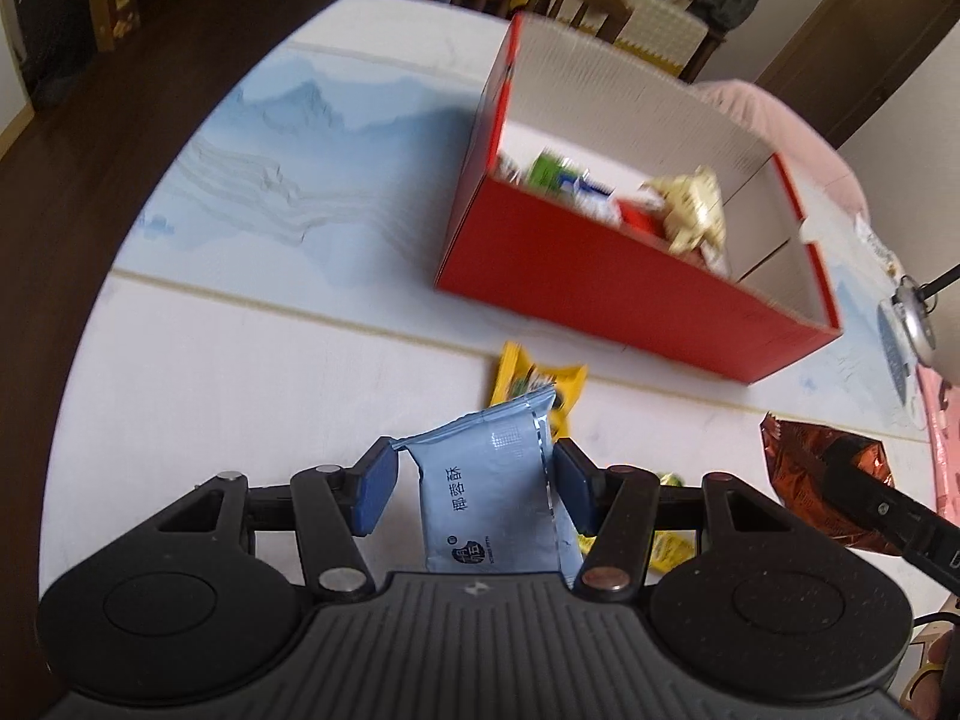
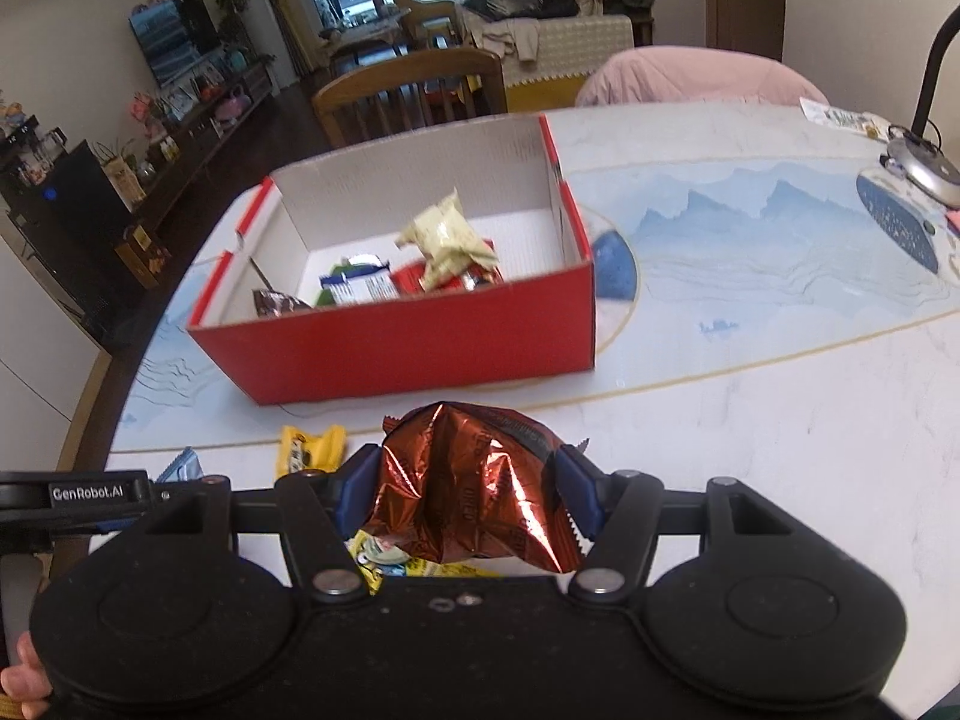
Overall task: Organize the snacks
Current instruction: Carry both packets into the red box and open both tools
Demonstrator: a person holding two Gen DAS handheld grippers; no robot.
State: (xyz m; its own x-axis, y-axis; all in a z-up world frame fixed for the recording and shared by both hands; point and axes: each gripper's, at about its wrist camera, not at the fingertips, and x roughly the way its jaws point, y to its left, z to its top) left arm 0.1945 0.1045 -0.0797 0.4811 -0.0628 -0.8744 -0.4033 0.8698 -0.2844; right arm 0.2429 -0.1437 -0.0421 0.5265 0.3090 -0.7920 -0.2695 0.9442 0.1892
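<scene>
A red box with a white inside [image 1: 630, 294] [image 2: 420, 348] stands on the table and holds several snack packets [image 2: 447, 240]. My left gripper [image 1: 477, 489] is shut on a light blue snack packet [image 1: 492, 498], held above the table in front of the box. My right gripper [image 2: 468, 495] is shut on a crinkled copper-brown foil bag [image 2: 474, 486], which also shows at the right of the left wrist view [image 1: 816, 480]. A yellow packet [image 1: 540, 390] [image 2: 309, 447] lies on the table between the grippers and the box. Another yellow packet [image 2: 390, 561] lies under my right gripper.
The round table [image 2: 750, 420] has a blue mountain-pattern mat [image 2: 780, 252]. A desk lamp base [image 2: 924, 162] stands at the far right. A wooden chair [image 2: 414, 90] and a pink-covered chair [image 2: 690, 75] stand behind the table. The table edge curves at the left [image 1: 120, 276].
</scene>
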